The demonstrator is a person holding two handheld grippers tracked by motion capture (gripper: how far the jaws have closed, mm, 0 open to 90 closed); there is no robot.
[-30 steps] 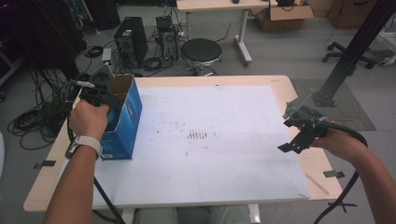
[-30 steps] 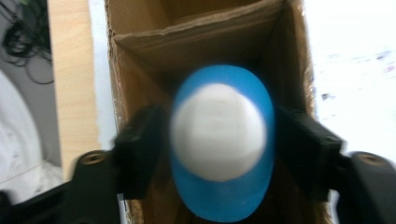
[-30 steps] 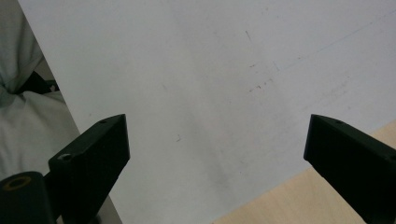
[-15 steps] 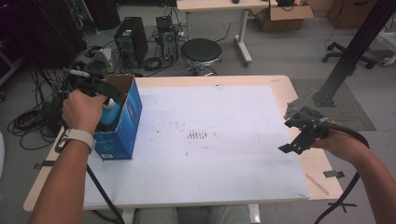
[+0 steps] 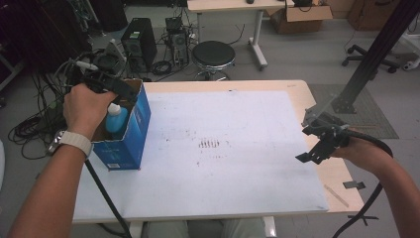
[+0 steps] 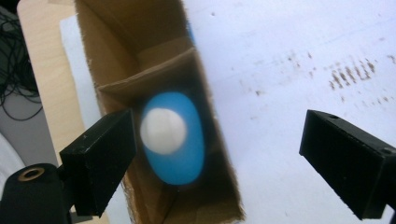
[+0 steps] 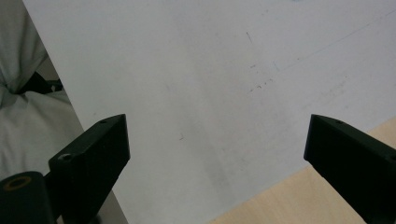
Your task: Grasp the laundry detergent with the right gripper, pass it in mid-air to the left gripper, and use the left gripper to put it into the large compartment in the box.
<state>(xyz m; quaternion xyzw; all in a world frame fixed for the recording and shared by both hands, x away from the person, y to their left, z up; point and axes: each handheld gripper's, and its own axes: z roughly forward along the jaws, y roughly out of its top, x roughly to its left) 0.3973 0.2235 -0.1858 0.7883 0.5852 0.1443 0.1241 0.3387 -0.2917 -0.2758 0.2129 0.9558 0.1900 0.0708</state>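
high view: left hand-held gripper (image 5: 124,94) hangs over the open top of the blue carton (image 5: 130,134) at the counter's (image 5: 302,94) left edge. blue bottle with white cap (image 5: 116,118) stands upright inside it, likely just set down there to be boxed. right hand-held gripper (image 5: 317,148) waits near the right edge, well apart, over the white sheet (image 5: 233,178) with faint brown marks. room behind: stool (image 5: 213,54), computer towers (image 5: 136,44), cable tangle on the floor.

left gripper view: looking down into the carton; bottle sits in the near compartment by a cardboard divider (image 6: 140,79). jaws have just been opening, stand wide, pads clear of the bottle below.

right gripper view: jaws spread apart, nothing between them, white sheet and a strip of wood beneath.
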